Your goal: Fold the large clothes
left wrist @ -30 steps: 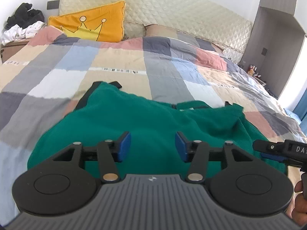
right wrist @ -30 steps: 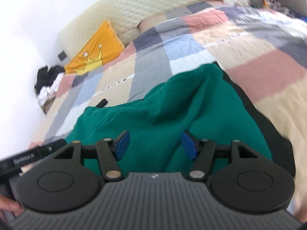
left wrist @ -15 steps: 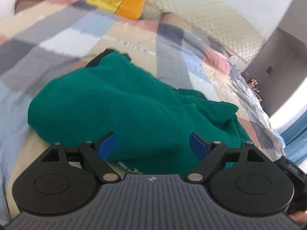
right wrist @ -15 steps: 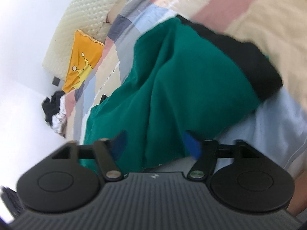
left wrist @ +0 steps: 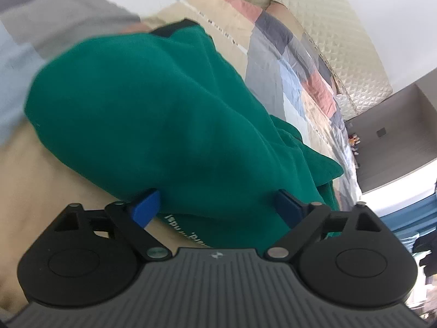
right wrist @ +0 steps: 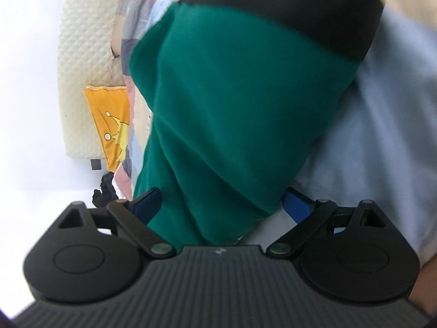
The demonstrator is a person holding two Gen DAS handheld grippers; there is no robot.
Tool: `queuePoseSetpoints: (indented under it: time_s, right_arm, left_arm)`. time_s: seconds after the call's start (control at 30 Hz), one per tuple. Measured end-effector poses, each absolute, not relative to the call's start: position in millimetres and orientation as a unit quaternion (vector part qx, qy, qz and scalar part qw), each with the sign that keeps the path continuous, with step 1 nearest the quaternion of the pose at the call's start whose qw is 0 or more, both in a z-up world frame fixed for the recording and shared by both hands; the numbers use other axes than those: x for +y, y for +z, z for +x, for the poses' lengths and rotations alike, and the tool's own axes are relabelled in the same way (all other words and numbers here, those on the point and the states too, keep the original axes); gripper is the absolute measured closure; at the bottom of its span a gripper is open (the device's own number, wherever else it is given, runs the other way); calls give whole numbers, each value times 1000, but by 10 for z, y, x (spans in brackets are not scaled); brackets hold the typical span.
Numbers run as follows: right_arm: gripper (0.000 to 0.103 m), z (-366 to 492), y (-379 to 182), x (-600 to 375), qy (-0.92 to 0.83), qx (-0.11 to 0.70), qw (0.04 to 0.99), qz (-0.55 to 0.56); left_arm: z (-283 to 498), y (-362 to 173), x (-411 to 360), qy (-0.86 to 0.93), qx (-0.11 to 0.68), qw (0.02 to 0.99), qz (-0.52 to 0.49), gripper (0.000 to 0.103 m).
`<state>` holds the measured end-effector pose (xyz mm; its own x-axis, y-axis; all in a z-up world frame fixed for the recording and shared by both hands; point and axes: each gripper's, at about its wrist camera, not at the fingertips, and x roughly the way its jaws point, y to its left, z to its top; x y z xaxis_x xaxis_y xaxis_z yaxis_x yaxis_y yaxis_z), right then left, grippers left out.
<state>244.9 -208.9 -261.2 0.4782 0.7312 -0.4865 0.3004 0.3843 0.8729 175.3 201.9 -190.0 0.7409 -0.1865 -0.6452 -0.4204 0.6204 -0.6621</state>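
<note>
A large green garment [left wrist: 169, 125] with black trim lies bunched on the patchwork bed cover [left wrist: 273, 63]. My left gripper [left wrist: 215, 207] is open wide, its blue pads astride the garment's near hem, where white lettering shows. In the right wrist view the same green garment [right wrist: 232, 109] fills the middle, with a black band [right wrist: 314, 19] at its far end. My right gripper [right wrist: 221, 205] is open, its pads on either side of a hanging fold of green cloth.
A quilted cream headboard [left wrist: 327, 27] runs behind the bed. An orange crown cushion [right wrist: 112, 125] leans against it. Dark clothes [right wrist: 105, 191] lie piled at the bed's far corner. A grey cabinet [left wrist: 396, 136] stands to the right.
Both grippers have dropped low and close to the garment's near edge and tilted. Both have opened wider, and green cloth now lies between each pair of pads.
</note>
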Motion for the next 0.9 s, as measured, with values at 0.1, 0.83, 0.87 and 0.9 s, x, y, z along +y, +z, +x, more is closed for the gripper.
queuePoseSetpoints:
  time_s: [0.1, 0.83, 0.87, 0.9]
  right_arm:
    - [5, 2449, -2663, -2035, 159, 477, 670, 546]
    - [4, 2287, -2613, -2197, 191, 399, 657, 610]
    - [4, 2279, -2614, -2200, 194, 395, 656, 614]
    - [4, 2273, -2611, -2207, 196, 392, 655, 615]
  left_arm:
    - [1763, -1957, 2071, 65, 338, 816, -465, 6]
    - [1627, -2658, 2396, 23, 286, 622, -729, 5]
    - [1613, -2645, 2412, 30, 280, 623, -730, 5]
    - [1602, -2638, 2429, 32, 271, 622, -734, 5]
